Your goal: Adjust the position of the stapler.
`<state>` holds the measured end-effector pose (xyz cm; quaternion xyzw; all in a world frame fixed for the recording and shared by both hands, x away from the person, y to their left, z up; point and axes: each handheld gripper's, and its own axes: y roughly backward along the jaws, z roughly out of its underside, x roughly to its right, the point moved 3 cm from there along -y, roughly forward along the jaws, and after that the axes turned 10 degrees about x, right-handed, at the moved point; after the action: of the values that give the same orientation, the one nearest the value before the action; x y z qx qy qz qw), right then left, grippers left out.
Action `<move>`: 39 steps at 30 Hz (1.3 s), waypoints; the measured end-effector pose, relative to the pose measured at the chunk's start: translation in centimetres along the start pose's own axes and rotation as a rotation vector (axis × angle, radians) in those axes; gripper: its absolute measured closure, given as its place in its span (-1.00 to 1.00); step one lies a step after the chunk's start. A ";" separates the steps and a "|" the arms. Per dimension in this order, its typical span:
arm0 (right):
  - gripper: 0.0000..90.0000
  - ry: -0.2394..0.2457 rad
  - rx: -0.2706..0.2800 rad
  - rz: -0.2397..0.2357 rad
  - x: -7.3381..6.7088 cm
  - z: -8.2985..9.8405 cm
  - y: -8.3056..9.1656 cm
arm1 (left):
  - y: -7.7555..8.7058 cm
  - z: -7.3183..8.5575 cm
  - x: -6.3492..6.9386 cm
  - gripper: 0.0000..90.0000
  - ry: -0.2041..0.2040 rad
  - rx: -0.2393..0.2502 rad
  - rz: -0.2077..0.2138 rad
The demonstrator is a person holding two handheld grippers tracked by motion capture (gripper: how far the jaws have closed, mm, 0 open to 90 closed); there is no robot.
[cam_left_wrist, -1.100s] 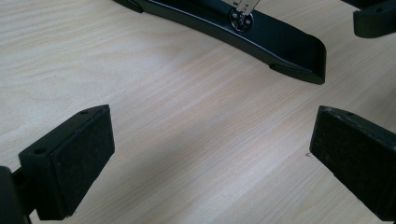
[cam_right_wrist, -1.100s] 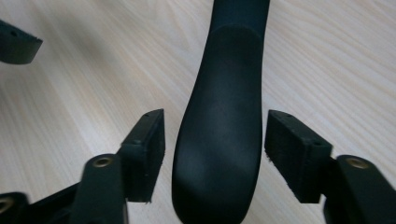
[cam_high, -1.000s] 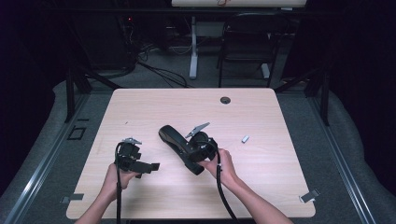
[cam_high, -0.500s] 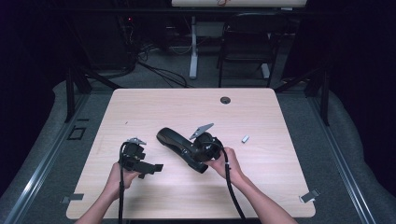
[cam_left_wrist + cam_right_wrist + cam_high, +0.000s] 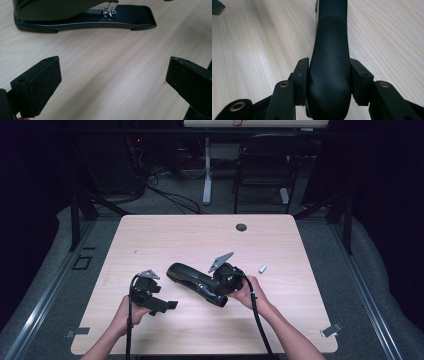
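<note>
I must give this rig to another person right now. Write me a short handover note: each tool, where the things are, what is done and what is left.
Right tool: shut on the rear end of the black stapler, pads on both its sides; its jaws have just been closing.
Left tool: open, nothing between the pads, low over the table near the stapler's front end.
Stapler: lies on the table at its middle. A small grey piece lies to its right.
Done: stapler gripped.
Left: probably lifting or moving it; the left tool is free to help.
</note>
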<state>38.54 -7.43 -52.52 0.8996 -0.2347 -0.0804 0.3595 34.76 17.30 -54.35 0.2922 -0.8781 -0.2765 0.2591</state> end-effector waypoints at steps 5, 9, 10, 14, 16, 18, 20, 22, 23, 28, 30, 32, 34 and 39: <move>0.23 0.037 -0.003 -0.045 0.3 0.7 0.8 | -0.6 0.0 1.5 -1.00 -0.027 -0.014 0.065; 0.23 0.075 -0.012 -0.082 0.4 1.4 1.6 | -0.9 0.0 3.1 -0.99 -0.068 -0.020 0.112; 0.23 0.091 -0.027 -0.091 0.5 1.5 1.9 | -1.0 0.0 3.3 -0.99 -0.076 -0.022 0.107; 0.23 0.122 -0.036 -0.129 0.7 2.2 2.7 | -1.2 -0.1 4.1 -0.99 -0.094 -0.036 0.127; 0.24 0.135 -0.044 -0.154 0.9 2.8 3.3 | -1.2 -0.1 4.1 -0.99 -0.102 -0.039 0.119; 0.24 0.138 -0.058 -0.168 1.2 3.3 4.0 | -1.1 -0.1 3.9 -0.98 -0.096 -0.042 0.107; 0.24 0.132 -0.066 -0.168 1.2 3.6 4.3 | -1.0 -0.1 3.7 -0.98 -0.092 -0.042 0.104; 0.22 0.115 -0.078 -0.152 1.1 3.5 4.4 | -1.0 -0.1 3.6 -0.98 -0.088 -0.038 0.099; 0.16 0.088 -0.081 -0.139 1.1 3.4 4.3 | -1.0 -0.1 3.6 -0.97 -0.091 -0.038 0.098; -0.09 -0.014 -0.061 -0.058 0.2 2.0 3.8 | -0.9 -0.2 3.5 -0.97 -0.091 -0.033 0.110; -0.02 0.006 -0.095 -0.035 -0.5 1.6 3.5 | -0.9 -0.2 3.5 -0.97 -0.098 -0.038 0.097; 0.16 0.024 -0.111 0.014 -0.8 1.4 3.3 | -0.9 -0.1 3.4 -0.97 -0.098 -0.040 0.100; 0.21 0.025 -0.103 0.009 -0.6 1.4 3.3 | -0.9 -0.2 3.3 -0.97 -0.098 -0.040 0.109; 0.27 0.066 -0.095 -0.054 -0.1 1.6 3.5 | -0.9 -0.2 3.5 -0.97 -0.102 -0.041 0.097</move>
<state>36.73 -10.55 -51.26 0.8896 -0.1942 -0.0712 0.4073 32.78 14.32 -53.79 0.2297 -0.8975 -0.2959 0.2328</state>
